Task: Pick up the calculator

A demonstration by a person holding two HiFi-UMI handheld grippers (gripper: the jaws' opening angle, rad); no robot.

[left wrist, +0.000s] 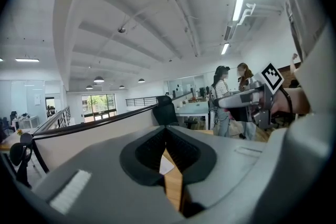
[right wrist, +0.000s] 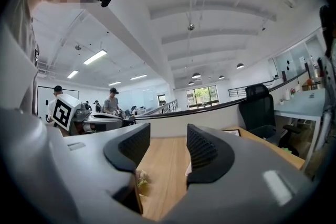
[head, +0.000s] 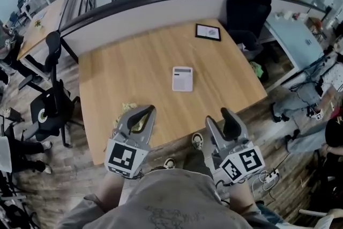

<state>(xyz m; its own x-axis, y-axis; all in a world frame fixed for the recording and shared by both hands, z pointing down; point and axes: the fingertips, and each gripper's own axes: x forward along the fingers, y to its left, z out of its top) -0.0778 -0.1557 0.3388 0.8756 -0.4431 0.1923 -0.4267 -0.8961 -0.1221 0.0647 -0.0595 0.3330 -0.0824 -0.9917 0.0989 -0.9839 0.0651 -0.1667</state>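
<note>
A white calculator (head: 182, 79) with a dark display lies flat near the middle of the wooden table (head: 134, 67). Both grippers hover at the table's near edge, well short of it. My left gripper (head: 146, 110) is shut, fingertips touching and nothing held; in the left gripper view (left wrist: 167, 134) a white sliver of the calculator (left wrist: 165, 165) shows through the slit below its tips. My right gripper (head: 218, 117) is open and empty. In the right gripper view (right wrist: 168, 147) its pads stand apart, with the calculator's edge (right wrist: 188, 168) just beside the right pad.
A small yellowish clump (head: 130, 115) lies on the table beneath the left gripper. A dark framed picture (head: 208, 32) rests at the far right corner. Black office chairs stand at the left (head: 51, 104) and behind the table (head: 249, 8). A pale desk (head: 292, 35) stands to the right.
</note>
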